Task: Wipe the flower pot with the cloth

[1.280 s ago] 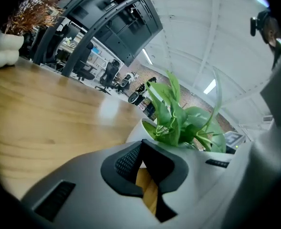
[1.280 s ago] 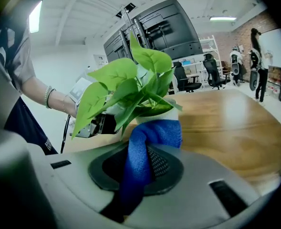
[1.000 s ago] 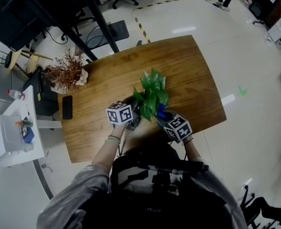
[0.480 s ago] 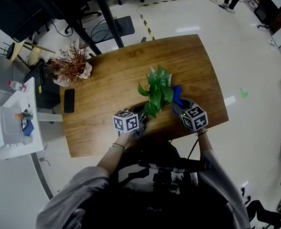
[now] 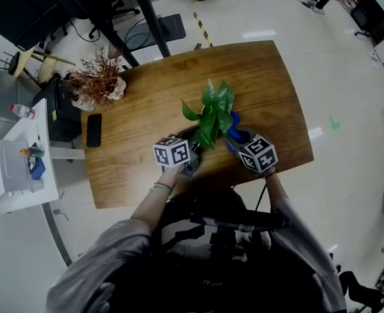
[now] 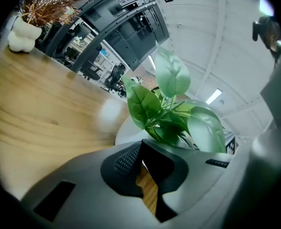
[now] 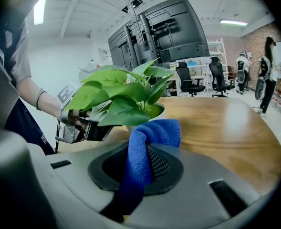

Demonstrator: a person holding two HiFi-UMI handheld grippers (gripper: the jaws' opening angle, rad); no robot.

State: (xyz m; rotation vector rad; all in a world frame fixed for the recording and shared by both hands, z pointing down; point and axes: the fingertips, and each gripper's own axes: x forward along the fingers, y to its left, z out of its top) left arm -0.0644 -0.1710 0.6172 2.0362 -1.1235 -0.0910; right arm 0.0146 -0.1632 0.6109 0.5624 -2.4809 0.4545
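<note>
A green leafy plant stands in a white flower pot near the front edge of the wooden table. In the head view its leaves hide most of the pot. My left gripper is at the pot's left side, jaws closed on its rim. My right gripper is shut on a blue cloth, which sticks up from the jaws just in front of the pot. The cloth sits at the pot's right side, under the leaves.
A dried brown plant in a white vase stands at the table's far left corner, with a black phone in front of it. A white cart is on the floor to the left. People and office chairs are far behind.
My right gripper carried the blue cloth from the front of the pot round to its right side. The left gripper stayed at the pot's left side.
</note>
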